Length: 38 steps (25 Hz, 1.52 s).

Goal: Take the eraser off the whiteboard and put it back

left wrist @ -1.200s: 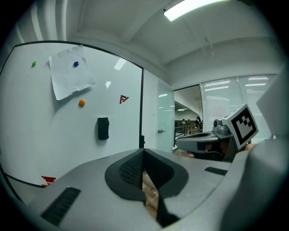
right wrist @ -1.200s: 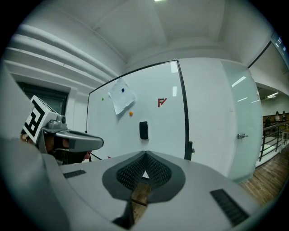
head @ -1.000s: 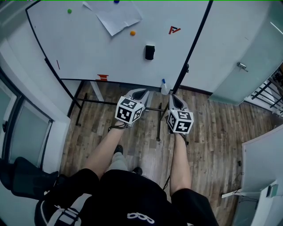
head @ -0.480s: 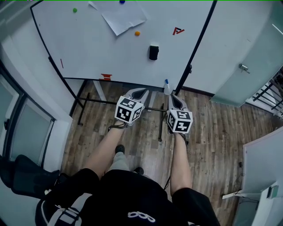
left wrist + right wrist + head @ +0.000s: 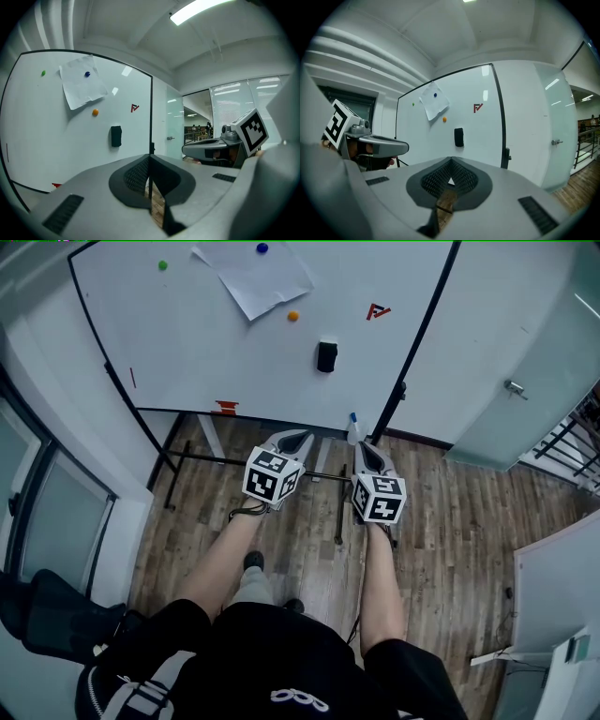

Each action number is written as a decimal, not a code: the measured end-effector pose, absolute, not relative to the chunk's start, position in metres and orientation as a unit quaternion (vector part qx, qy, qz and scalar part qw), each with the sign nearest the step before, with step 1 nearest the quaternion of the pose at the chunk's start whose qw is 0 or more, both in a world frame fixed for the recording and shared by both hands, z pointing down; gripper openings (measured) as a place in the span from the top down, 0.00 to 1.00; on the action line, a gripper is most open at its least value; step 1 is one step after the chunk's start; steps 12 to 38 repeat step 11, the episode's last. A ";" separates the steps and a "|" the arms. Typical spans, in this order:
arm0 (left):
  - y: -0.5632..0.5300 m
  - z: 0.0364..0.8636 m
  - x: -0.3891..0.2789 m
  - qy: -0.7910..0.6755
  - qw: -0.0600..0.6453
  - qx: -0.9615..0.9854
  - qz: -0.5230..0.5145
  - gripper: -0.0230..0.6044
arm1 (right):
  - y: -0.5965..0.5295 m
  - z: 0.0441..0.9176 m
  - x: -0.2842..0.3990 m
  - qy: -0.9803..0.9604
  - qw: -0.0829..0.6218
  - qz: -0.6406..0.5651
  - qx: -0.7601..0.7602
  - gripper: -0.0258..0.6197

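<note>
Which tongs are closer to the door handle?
Right. The door handle sits up and to the right of the right tongs in the head view. The left tongs are farther away, on the other side of the right ones.

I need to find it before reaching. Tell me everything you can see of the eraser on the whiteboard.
The eraser is a small black block, taller than wide, with rounded corners; its material cannot be told. It sits upright on the whiteboard, right of centre, lower than the orange magnet and the red logo and between them. Only the board touches it.
</note>
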<state>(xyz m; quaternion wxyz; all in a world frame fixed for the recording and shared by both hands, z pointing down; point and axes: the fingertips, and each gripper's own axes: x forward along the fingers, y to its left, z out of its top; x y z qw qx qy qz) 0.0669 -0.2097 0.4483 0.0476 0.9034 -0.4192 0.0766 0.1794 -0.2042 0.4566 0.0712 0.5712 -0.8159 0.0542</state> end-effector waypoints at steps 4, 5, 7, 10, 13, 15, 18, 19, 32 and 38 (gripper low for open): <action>-0.209 0.447 0.064 -0.420 0.048 0.903 0.075 0.95 | -0.203 0.455 0.176 -0.816 0.072 0.052 0.571 0.92; -0.209 0.447 0.063 -0.420 0.048 0.903 0.074 0.95 | -0.203 0.455 0.175 -0.816 0.073 0.052 0.571 0.92; -0.209 0.447 0.061 -0.421 0.048 0.903 0.073 0.95 | -0.203 0.454 0.173 -0.816 0.072 0.051 0.571 0.92; -0.209 0.447 0.058 -0.421 0.048 0.903 0.072 0.95 | -0.202 0.454 0.170 -0.817 0.072 0.050 0.570 0.92; -0.209 0.447 0.058 -0.421 0.048 0.903 0.072 0.95 | -0.201 0.454 0.169 -0.817 0.072 0.050 0.570 0.92; -0.209 0.447 0.058 -0.421 0.048 0.903 0.072 0.95 | -0.201 0.454 0.169 -0.817 0.072 0.050 0.570 0.92; -0.209 0.447 0.058 -0.421 0.048 0.903 0.072 0.95 | -0.201 0.454 0.169 -0.817 0.072 0.050 0.570 0.92; -0.209 0.447 0.058 -0.421 0.048 0.903 0.072 0.95 | -0.201 0.454 0.169 -0.817 0.072 0.050 0.570 0.92; -0.209 0.447 0.058 -0.421 0.048 0.903 0.072 0.95 | -0.201 0.454 0.169 -0.817 0.072 0.050 0.570 0.92; -0.209 0.447 0.058 -0.421 0.048 0.903 0.072 0.95 | -0.201 0.454 0.169 -0.817 0.072 0.050 0.570 0.92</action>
